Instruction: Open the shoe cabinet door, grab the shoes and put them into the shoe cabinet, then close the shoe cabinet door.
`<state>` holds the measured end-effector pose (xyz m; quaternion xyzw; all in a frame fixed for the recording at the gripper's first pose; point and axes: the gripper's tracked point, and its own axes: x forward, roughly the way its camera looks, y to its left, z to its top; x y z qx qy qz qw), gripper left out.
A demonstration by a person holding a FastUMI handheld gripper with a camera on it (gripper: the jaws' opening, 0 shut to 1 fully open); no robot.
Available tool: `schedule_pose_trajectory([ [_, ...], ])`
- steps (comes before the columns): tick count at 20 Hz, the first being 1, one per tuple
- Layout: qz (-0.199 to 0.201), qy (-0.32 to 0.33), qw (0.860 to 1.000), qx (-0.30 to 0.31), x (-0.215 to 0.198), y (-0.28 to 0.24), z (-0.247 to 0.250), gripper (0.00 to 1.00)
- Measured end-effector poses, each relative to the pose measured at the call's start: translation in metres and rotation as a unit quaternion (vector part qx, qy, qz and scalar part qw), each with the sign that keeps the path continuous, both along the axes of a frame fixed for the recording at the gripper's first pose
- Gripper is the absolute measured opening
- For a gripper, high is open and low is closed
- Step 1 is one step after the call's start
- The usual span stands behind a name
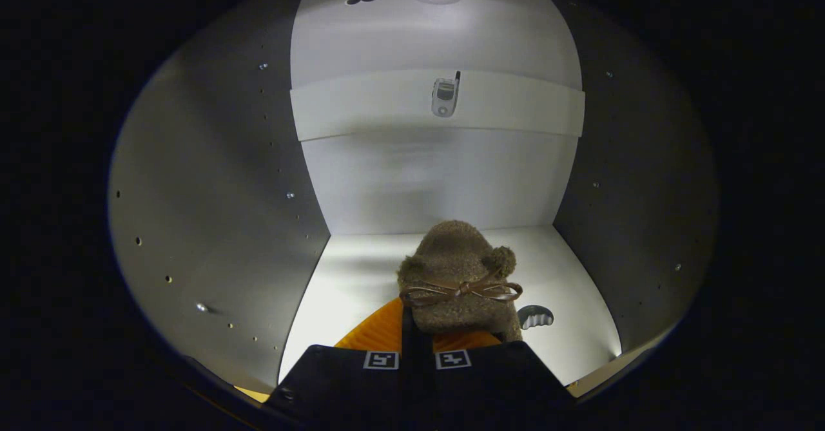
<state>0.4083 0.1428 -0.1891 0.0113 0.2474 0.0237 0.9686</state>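
I am looking into the white shoe cabinet (213, 180), with its side walls to either side and its floor below. A brown fuzzy slipper (457, 270) with a thin brown bow and an orange sole hangs over the cabinet floor, toe pointing inward. My gripper (417, 341) is shut on the slipper's rear edge, both fingers pressed close together on it. The slipper's heel is hidden behind the fingers.
A white strip (361, 105) crosses the back wall higher up, with a small metal fitting (445, 96) on it. A half-round cutout (536, 316) lies in the cabinet floor right of the slipper. Rows of small holes and screws dot both side walls.
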Motion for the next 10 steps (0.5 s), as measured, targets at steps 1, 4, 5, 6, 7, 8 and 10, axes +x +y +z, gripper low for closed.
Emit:
schedule_pose_trajectory([
  [1,-0.009,0.0,1.0,-0.003,0.002,-0.001,-0.001,0.08],
  [4,-0.006,0.015,1.0,0.005,-0.004,0.002,-0.006,0.17],
  [5,-0.002,0.017,1.0,0.002,-0.005,0.003,-0.007,0.17],
  [6,0.0,0.02,1.0,0.0,-0.01,0.003,-0.006,0.29],
  [7,0.002,0.023,1.0,0.002,-0.014,0.004,-0.005,0.36],
  [8,0.004,0.026,1.0,0.007,-0.019,0.005,-0.002,0.44],
  [10,0.012,0.027,0.999,0.022,-0.03,0.008,0.004,0.67],
])
